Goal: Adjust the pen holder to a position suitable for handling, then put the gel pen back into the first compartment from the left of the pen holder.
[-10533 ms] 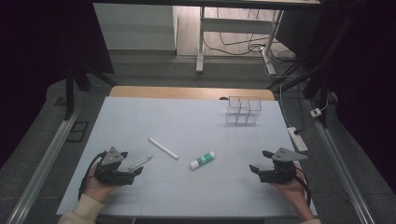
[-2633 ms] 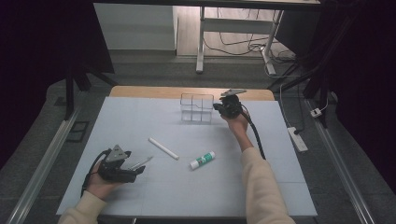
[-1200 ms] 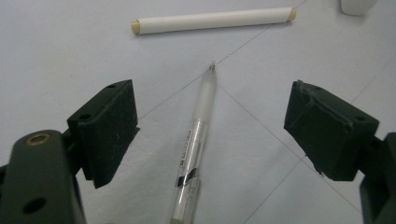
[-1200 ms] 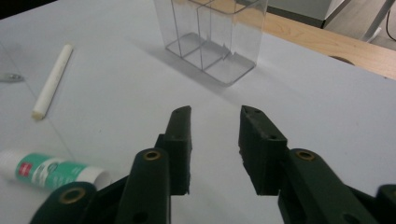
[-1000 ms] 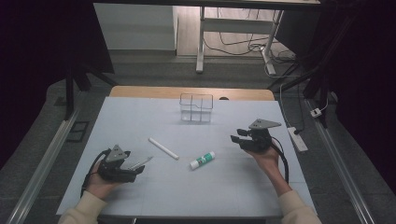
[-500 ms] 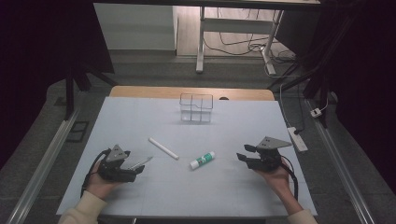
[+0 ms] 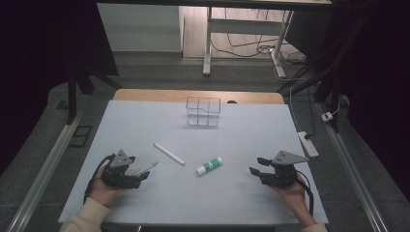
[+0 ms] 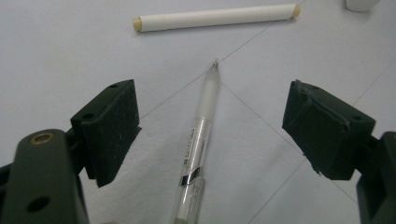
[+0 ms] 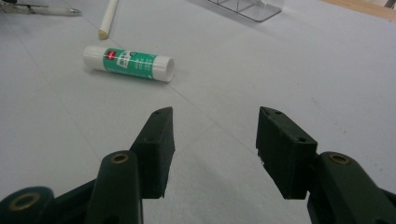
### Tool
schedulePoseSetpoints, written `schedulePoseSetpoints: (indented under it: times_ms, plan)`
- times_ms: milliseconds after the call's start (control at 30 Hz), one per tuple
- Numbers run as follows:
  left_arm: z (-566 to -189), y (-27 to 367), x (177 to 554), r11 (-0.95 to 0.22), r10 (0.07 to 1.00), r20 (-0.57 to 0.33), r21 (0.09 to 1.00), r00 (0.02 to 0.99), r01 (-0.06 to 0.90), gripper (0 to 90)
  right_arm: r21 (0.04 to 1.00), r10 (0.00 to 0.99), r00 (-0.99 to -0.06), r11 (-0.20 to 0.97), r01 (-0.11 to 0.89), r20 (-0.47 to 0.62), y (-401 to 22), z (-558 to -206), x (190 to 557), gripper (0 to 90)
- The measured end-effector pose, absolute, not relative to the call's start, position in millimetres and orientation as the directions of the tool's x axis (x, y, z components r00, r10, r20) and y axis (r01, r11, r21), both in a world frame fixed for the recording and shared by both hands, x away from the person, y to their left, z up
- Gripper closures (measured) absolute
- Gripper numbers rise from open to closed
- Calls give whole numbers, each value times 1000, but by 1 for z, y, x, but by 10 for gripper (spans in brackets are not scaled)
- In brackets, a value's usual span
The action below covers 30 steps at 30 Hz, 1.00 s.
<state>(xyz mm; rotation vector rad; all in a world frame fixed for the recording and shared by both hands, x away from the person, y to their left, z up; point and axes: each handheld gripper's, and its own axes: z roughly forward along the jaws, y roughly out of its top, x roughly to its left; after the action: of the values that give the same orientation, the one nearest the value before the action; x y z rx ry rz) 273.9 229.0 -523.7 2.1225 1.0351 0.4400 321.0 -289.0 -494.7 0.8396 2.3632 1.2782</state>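
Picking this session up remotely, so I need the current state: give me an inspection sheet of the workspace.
Surface: pale table sheet, flat, thin grid lines.
Job's things: clear pen lies between the left claw's open jaws, untouched; white stick and glue stick lie mid-table; clear divided organizer stands at the far edge.
Clutter: nothing seen.
Grippers: right claw open, nothing between its jaws, which have just been opening.
Cables: one trails from each gripper; power strip at the right edge.
Surroundings: dark floor, desk legs, loose wires behind.

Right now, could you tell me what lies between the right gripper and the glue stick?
Nothing: in the right gripper view, bare table runs from the open right gripper to the glue stick. The high view shows the same gap.
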Motion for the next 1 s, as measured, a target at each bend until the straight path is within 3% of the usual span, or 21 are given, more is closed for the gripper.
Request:
schedulePoseSetpoints:
  times_ms: [600,1000]
  plan:
    - [-511,229,282,-428,777,2,735,630,526,202,833,632,-775,436,340,-14,-290,-491,323,454]
    - [-499,218,295,-517,742,38,669,670,534,227,829,650,-759,435,353,-18,-294,-489,324,451]
